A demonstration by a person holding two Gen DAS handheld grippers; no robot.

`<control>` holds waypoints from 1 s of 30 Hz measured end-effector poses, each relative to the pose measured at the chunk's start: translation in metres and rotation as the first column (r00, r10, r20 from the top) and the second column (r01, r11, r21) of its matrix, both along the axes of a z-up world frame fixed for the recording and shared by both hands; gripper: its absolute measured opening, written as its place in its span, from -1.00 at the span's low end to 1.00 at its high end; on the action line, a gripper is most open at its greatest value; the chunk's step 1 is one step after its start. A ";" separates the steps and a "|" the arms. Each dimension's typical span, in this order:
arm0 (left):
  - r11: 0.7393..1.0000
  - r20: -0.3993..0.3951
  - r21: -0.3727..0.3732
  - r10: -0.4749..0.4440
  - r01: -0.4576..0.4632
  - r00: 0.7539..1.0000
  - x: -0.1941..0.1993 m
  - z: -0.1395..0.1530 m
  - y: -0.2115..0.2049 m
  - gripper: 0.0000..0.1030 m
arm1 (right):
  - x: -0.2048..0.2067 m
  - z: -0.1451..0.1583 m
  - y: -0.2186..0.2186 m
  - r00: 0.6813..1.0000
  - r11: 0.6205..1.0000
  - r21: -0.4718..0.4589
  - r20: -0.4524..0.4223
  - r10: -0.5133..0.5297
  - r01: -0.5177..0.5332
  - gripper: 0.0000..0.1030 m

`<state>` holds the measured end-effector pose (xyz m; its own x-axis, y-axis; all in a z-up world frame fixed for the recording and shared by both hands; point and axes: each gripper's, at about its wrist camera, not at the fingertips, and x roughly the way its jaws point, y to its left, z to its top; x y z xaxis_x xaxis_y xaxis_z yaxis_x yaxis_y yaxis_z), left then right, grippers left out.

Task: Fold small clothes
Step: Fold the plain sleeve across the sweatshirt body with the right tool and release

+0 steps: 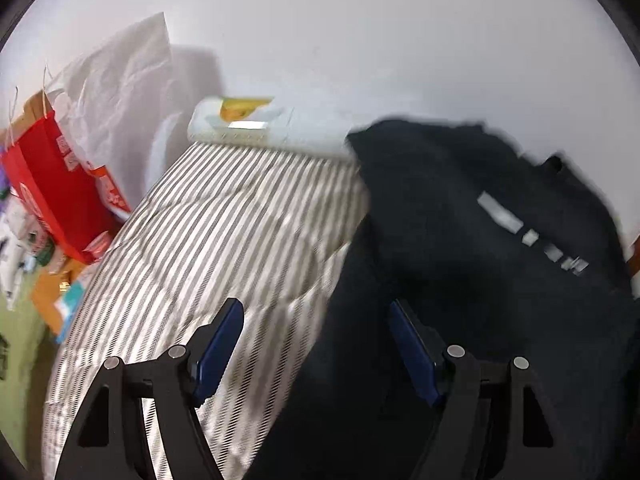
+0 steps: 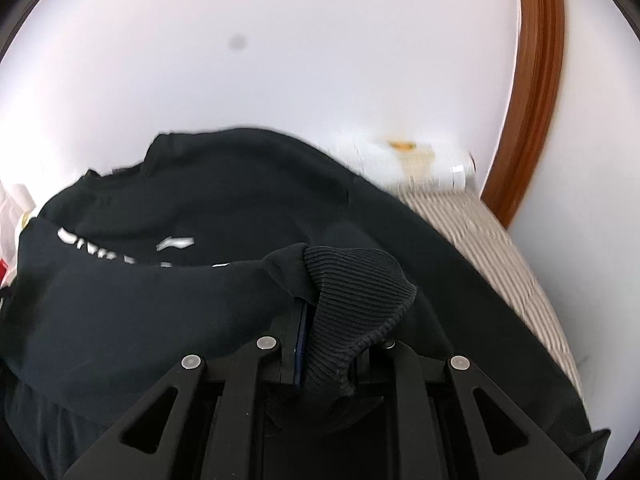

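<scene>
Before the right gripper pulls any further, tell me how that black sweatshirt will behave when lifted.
The black sweatshirt is probably floppy: it drapes in soft folds over the striped bedding. Its ribbed cuff, pinched in the right gripper, bunches, so it likely stretches. The body will probably trail and drag.

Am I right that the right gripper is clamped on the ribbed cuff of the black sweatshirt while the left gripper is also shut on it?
Not quite: the left gripper is open, its jaws spread and empty, per the left wrist view. The right gripper does clamp the black sweatshirt by its ribbed cuff.
</scene>
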<state>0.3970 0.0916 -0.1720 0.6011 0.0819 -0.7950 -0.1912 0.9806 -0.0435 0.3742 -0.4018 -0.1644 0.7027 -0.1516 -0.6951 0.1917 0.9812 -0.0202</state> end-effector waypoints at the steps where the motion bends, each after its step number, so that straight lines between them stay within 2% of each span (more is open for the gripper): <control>1: 1.000 -0.015 0.014 0.002 -0.002 1.000 -0.001 -0.005 0.001 0.42 | 0.004 -0.002 0.002 1.000 1.000 -0.010 -0.013 0.001 -0.001 -0.69; 3: 1.000 -0.026 0.024 0.021 -0.020 0.999 -0.005 -0.011 0.008 0.46 | 0.012 -0.014 0.005 0.997 0.999 -0.041 -0.078 0.007 -0.010 -0.61; 5: 1.000 -0.020 -0.001 0.024 -0.024 1.000 -0.010 -0.009 0.016 0.46 | 0.011 -0.025 0.008 0.995 0.997 -0.076 -0.103 0.004 -0.012 -0.56; 7: 1.000 -0.022 -0.018 0.024 -0.024 0.999 -0.015 -0.007 0.020 0.46 | 0.005 -0.025 0.011 0.995 0.994 -0.104 -0.098 0.009 -0.020 -0.50; 12: 0.997 -0.019 -0.070 -0.021 0.020 1.000 -0.033 -0.006 0.026 0.42 | -0.013 -0.002 0.013 0.999 0.997 -0.072 -0.048 0.015 -0.019 -0.17; 17: 0.989 0.010 -0.123 -0.077 0.077 0.997 -0.068 -0.003 0.030 0.42 | -0.036 0.019 0.021 1.000 0.998 -0.065 -0.007 0.024 -0.025 -0.12; 20: 0.989 0.017 -0.096 -0.116 0.117 0.993 -0.091 0.000 0.025 0.42 | -0.045 0.028 0.031 0.999 0.998 -0.059 0.005 0.033 -0.033 -0.11; 25: 0.976 0.010 -0.113 -0.184 0.184 0.983 -0.113 0.003 0.021 0.42 | -0.059 0.035 0.051 0.998 0.997 -0.042 0.009 0.058 -0.058 -0.11; 28: 0.981 -0.006 -0.031 -0.193 0.193 0.981 -0.112 -0.001 0.010 0.42 | -0.070 0.038 0.063 0.997 0.996 -0.050 0.014 0.077 -0.076 -0.10; 30: 0.984 -0.023 -0.007 -0.176 0.176 0.984 -0.103 -0.006 0.005 0.42 | -0.076 0.038 0.068 0.996 0.995 -0.051 0.010 0.087 -0.086 -0.09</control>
<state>0.2939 0.0969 -0.1778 0.5871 -0.0270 -0.8091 -0.0169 0.9988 -0.0456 0.2982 -0.3342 -0.1268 0.7231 -0.1244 -0.6794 0.1069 0.9920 -0.0678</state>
